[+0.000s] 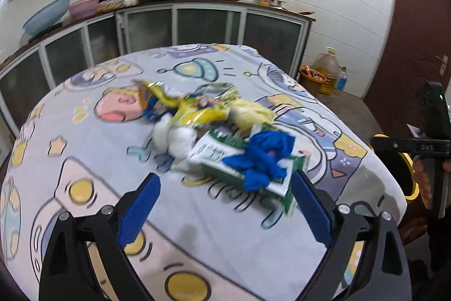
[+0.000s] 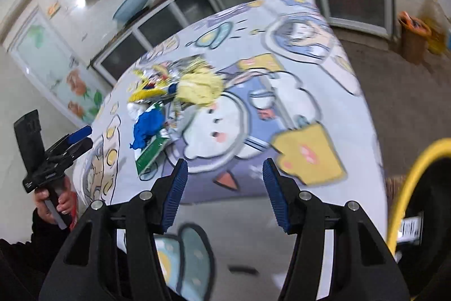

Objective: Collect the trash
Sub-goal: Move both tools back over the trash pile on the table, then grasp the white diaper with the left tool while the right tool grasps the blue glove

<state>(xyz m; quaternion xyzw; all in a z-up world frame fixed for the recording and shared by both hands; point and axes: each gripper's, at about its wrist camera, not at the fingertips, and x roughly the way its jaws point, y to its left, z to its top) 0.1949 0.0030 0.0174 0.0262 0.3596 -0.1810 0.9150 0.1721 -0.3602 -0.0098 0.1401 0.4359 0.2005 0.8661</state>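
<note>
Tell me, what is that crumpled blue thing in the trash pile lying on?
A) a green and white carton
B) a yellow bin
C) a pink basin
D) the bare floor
A: the crumpled blue thing lies on top of the flattened green and white carton, which rests on the cartoon-print tablecloth, as the left wrist view shows.
</note>
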